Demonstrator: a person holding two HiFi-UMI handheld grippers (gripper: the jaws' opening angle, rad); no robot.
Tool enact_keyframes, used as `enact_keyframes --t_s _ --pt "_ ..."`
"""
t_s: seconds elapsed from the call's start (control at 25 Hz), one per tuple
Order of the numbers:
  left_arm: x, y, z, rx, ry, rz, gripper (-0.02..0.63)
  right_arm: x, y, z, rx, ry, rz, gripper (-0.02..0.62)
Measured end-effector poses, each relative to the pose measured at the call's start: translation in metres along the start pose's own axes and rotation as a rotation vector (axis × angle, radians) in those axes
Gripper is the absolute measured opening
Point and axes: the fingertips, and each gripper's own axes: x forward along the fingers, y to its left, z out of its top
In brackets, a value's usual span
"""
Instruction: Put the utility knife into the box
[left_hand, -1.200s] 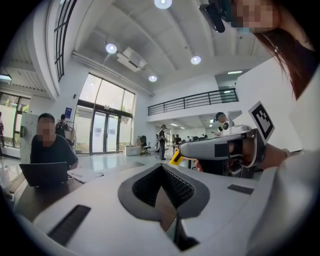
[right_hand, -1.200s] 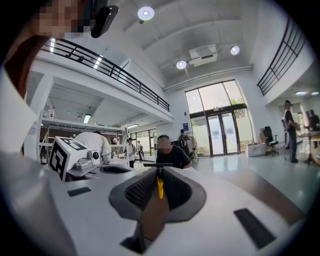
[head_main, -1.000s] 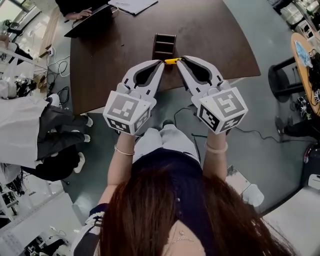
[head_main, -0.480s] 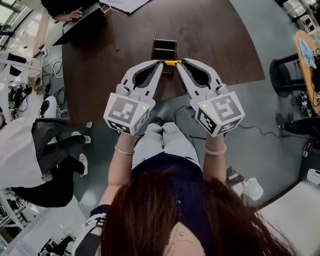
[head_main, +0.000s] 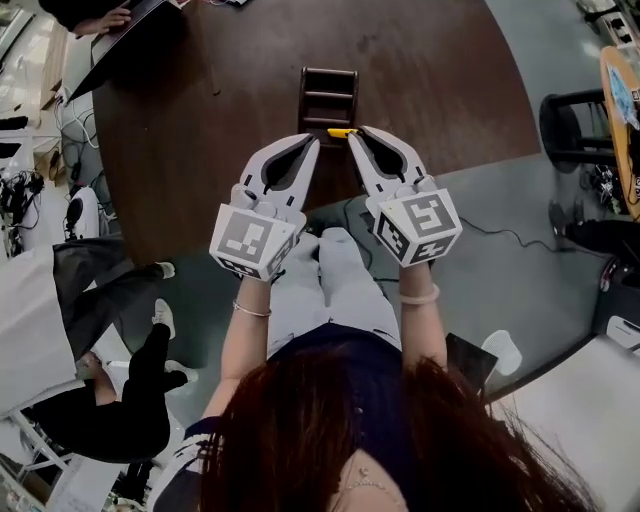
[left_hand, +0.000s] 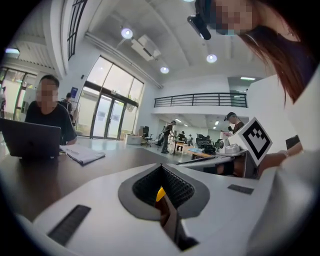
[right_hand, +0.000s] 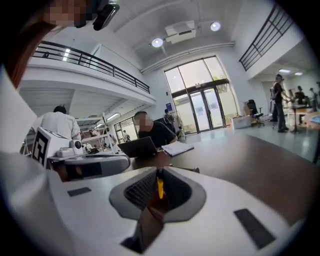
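A yellow utility knife is held level just in front of the near end of the dark wooden box, which stands on the brown table. My right gripper is shut on the knife's right end. My left gripper is shut at the knife's left end. A sliver of yellow knife shows between the shut jaws of the left gripper. The knife appears as a yellow strip pinched in the right gripper. Most of the knife is hidden by the jaws.
The person's knees are under the table's near edge. A laptop with another person's hand sits at the table's far left. A seated person in black works at a laptop across the table. A chair stands at right.
Both grippers stay shut on the knife and have drawn slightly nearer each other. The head view has tilted, so the box and table sit lower in the picture.
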Motion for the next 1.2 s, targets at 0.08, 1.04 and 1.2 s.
enact_keyframes --t_s 0.08,1.04,1.2 --pt "0.004 0.004 -0.01 -0.019 0.004 -0.003 -0.008 0.007 -0.005 -0.011 0.015 0.022 -0.006 0.049" --pt "0.012 0.028 -0.04 -0.088 0.044 0.033 -0.008 0.029 -0.023 -0.033 0.047 0.075 -0.021 0.051" --pt "0.006 0.017 -0.017 -0.058 0.016 0.018 -0.008 0.011 -0.02 0.006 0.017 -0.01 -0.043 0.049"
